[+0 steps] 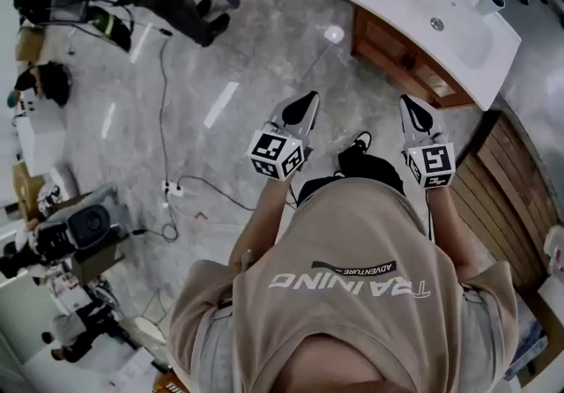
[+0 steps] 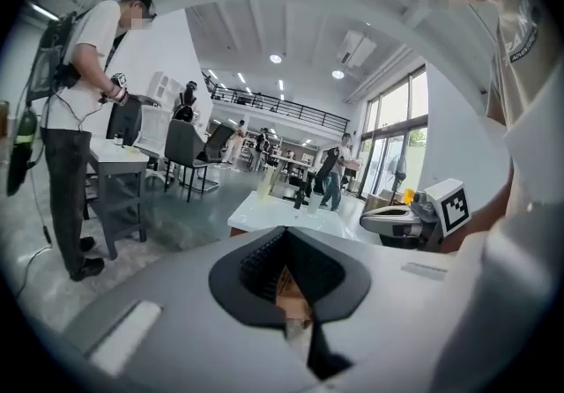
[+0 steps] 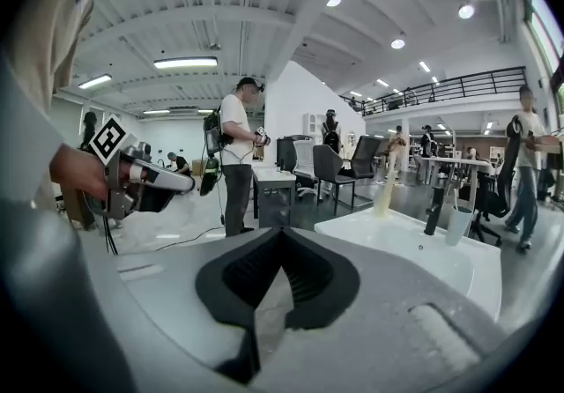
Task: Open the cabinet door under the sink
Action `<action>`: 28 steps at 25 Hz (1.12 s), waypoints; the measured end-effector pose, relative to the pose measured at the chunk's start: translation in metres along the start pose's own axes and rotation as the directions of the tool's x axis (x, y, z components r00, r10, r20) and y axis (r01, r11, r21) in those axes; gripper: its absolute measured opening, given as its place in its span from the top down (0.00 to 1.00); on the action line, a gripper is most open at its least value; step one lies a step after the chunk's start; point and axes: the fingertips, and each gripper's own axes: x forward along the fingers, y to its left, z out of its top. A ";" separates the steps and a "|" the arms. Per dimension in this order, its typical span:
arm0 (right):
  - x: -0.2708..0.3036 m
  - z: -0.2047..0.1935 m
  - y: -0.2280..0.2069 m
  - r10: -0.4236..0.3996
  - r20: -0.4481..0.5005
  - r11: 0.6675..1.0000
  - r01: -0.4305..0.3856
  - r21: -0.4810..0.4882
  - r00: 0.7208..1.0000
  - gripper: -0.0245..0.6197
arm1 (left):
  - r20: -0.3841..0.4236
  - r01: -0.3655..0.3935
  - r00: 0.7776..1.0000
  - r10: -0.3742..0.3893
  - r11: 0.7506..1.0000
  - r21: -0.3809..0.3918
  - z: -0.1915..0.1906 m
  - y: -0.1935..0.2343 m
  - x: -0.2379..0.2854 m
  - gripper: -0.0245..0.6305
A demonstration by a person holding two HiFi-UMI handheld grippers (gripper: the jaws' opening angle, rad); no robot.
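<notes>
The brown wooden cabinet [image 1: 392,49] stands under the white rectangular sink basin [image 1: 458,34] at the upper right of the head view. It is well apart from both grippers, with its front turned toward the person. Its door looks closed, and any handle is too small to make out.

The step in hand appears to be the approach. The right gripper [image 1: 408,104] is the nearer of the two and the left gripper [image 1: 308,98] is off to its side. Each has its jaws pressed together with nothing between them.

To do this well, the person would need to step in and bring the chosen gripper down below the basin's overhanging rim. Its jaws should part before they reach the door's handle or edge. The pull should then follow the door's swing rather than run straight back, and the idle gripper should stay out of the door's path.
</notes>
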 end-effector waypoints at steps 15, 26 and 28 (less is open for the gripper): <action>-0.023 -0.023 -0.110 -0.261 -0.013 0.964 0.261 0.042 0.965 0.96 | -0.156 0.260 0.959 -0.236 0.953 0.158 0.030 -0.034 0.156 0.94; -0.083 -0.073 -0.117 -0.488 -0.123 0.847 0.503 0.170 0.864 0.96 | -0.254 0.439 0.886 -0.387 0.877 0.196 0.014 -0.081 0.206 0.94; -0.085 -0.071 -0.116 -0.520 -0.128 0.823 0.535 0.190 0.845 0.96 | -0.268 0.443 0.882 -0.387 0.875 0.194 0.011 -0.078 0.214 0.94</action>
